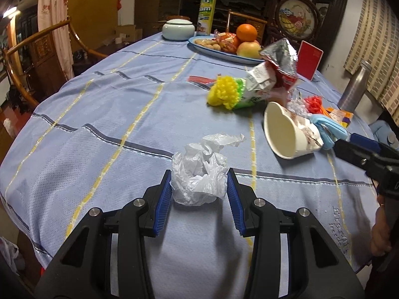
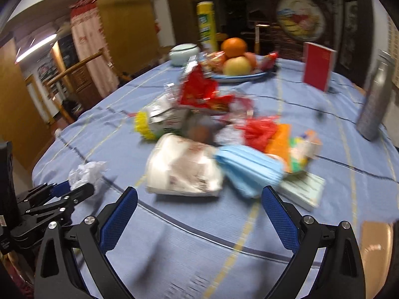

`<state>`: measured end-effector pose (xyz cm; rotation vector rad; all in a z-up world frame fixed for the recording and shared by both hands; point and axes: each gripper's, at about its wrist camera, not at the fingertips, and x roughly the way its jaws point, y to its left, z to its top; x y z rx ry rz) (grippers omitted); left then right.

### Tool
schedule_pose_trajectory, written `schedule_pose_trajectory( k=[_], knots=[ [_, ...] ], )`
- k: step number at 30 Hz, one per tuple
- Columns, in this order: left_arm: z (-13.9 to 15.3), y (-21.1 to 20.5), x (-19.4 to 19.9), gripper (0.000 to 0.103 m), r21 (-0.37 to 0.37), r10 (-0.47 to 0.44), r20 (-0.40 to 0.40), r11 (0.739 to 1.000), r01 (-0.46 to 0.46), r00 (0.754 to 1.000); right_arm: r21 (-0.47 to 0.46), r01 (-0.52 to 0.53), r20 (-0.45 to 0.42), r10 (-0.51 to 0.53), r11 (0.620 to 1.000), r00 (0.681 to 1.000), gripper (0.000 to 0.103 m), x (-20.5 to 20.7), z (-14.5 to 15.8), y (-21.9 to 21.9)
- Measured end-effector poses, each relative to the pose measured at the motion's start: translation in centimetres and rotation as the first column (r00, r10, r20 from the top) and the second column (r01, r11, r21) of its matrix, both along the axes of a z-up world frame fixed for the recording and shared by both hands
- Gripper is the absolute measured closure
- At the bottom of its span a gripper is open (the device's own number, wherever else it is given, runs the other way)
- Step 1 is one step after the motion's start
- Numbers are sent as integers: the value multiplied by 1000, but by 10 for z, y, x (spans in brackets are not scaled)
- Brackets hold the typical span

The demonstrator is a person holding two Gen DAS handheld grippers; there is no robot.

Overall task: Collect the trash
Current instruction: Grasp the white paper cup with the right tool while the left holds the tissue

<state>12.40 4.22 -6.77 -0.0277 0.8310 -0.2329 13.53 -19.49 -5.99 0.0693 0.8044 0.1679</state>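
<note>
Pinching a crumpled white plastic bag (image 1: 199, 172) between its blue pads, the left gripper (image 1: 199, 186) is seen low over a table draped in a blue tablecloth (image 1: 99, 124) with yellow and dark stripes. At far left a wooden chair (image 1: 32, 57) and a curtain (image 1: 52, 12) are glimpsed beyond the table's edge. Further back on the cloth, a white lidded jar (image 1: 178, 29) and a tall yellow canister (image 1: 208, 10) are set just beside a blue-rimmed fruit plate (image 1: 214, 51) topped by an orange (image 1: 246, 32).

To the right of the bag, a heap of trash is gathered: a yellow ruffled wrapper (image 1: 223, 92), a milk carton (image 1: 261, 82), a torn foil packet (image 1: 281, 52), and a paper cup (image 1: 286, 134) lying on its side, its mouth toward the camera. A blue face mask (image 2: 249, 172) is pressed against the cup's base, with red netting (image 2: 259, 129) just behind. A red card (image 1: 309, 59) stands upright and a steel bottle (image 1: 354, 87) is placed at the far right.

The right gripper (image 2: 199, 201) is held spread wide above bare cloth, nothing between its jaws, just short of the cup and the mask; its own view is blurred.
</note>
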Motion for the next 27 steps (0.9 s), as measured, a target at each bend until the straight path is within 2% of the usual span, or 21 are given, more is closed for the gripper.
schedule_pose_trajectory(
  k=[5,10,13,14,17,21,27],
  knots=[
    [-5,15,8,60,-22,19,-21,1000,-20,1000,-10,-44,-44,44,999,998,6,23,-8,24],
    [-8,23,13,60,-31,23,-27,999,-24,999,-16,-14,-126,12,1000,992,6,46,-28,25],
    [-8,25,13,60,-35,20,-25,999,-21,999,68,19,-182,-6,998,983,9,53,-36,11],
    [-8,24,13,60,-37,20,-25,999,-21,999,104,29,-182,-10,994,983,16,53,-37,5],
    [-7,25,13,60,-34,22,-24,999,-23,999,101,19,-159,-3,995,987,16,49,-35,7],
    [1,30,3,60,-34,36,-8,999,-37,999,50,-27,-68,31,998,997,16,25,-19,20],
    [15,40,-20,60,-36,63,18,997,-62,998,70,-102,22,100,992,995,16,-4,9,29]
  ],
)
